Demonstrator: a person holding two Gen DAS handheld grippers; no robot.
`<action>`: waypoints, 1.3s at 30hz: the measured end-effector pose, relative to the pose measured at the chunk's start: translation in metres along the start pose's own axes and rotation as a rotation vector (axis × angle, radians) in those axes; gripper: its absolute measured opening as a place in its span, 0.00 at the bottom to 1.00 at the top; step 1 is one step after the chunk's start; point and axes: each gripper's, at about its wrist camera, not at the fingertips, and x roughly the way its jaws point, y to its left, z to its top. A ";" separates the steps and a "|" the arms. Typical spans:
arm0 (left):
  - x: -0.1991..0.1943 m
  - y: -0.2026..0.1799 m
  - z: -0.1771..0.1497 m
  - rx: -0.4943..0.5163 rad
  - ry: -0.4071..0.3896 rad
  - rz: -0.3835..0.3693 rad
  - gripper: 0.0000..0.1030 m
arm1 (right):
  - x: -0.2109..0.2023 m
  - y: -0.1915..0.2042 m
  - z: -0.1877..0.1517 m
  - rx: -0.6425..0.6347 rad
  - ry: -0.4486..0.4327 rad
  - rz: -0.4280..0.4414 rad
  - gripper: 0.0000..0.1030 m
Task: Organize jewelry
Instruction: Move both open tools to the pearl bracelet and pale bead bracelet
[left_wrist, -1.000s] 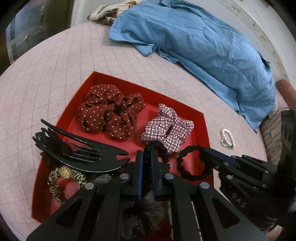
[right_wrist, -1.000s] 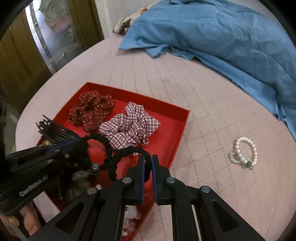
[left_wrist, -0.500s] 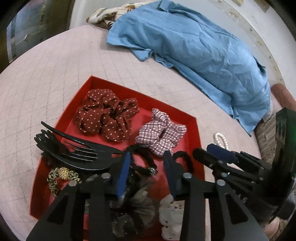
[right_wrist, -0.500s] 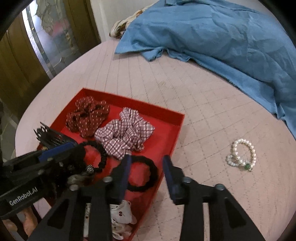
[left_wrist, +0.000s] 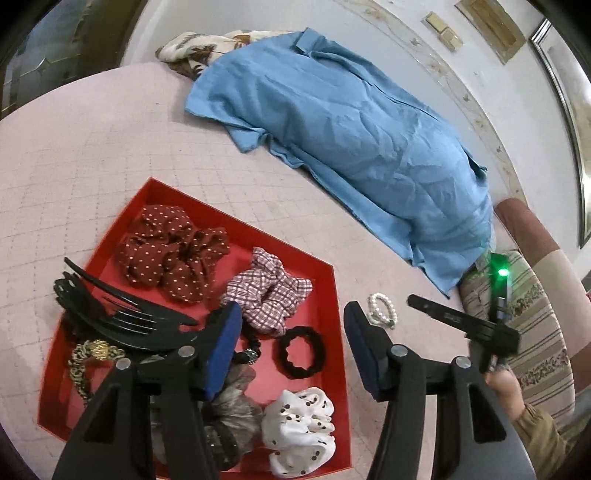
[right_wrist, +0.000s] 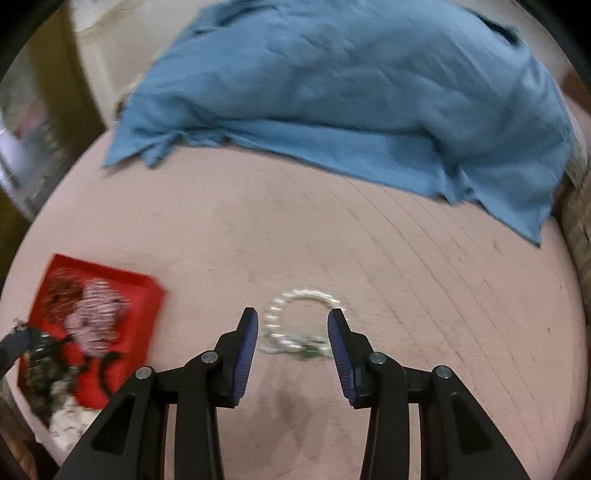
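The left gripper (left_wrist: 291, 325) hangs over the near right part of the red tray (left_wrist: 334, 295), tilted down, its jaws opening with nothing pinched between them; below the gap lie a black hair band (left_wrist: 301, 352) and a smaller black tie with a bead (left_wrist: 249, 355) on the tray floor. The right gripper (right_wrist: 291, 332) points steeply down at the pink bed cover (right_wrist: 424, 295), its fingers apart and bare, and the pearl bracelet (right_wrist: 295, 321) lies on the cover under the gap between them, smeared by blur. From the left camera the bracelet (left_wrist: 382, 312) sits just beside the tray's right edge, outside it, and the hand (left_wrist: 504, 387) carrying the right gripper shows at the right with a tan sleeve.

Inside the tray, a dark red dotted scrunchie (left_wrist: 170, 254) fills the far corner, a checked scrunchie (left_wrist: 269, 295) lies near the far right edge, a black claw clip (left_wrist: 118, 317) and a gold-coloured piece (left_wrist: 94, 350) are along the left side, and a grey furry scrunchie (left_wrist: 229, 410) and a white spotted one (left_wrist: 301, 424) are at the near edge. A blue shirt (left_wrist: 351, 129) sprawls across the far side of the bed, well apart from the tray, with a patterned cloth (left_wrist: 195, 48) at its far end. A striped cushion (left_wrist: 543, 332) lies past the bed's right edge.
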 end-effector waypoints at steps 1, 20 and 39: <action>0.001 -0.001 -0.001 0.003 0.002 0.000 0.55 | 0.009 -0.005 0.000 0.011 0.018 -0.003 0.41; 0.007 -0.012 -0.006 0.032 0.024 -0.027 0.55 | 0.044 -0.102 -0.047 0.192 0.134 -0.131 0.10; 0.010 -0.067 -0.047 0.229 0.036 -0.005 0.56 | -0.043 -0.017 -0.093 -0.225 -0.016 -0.063 0.62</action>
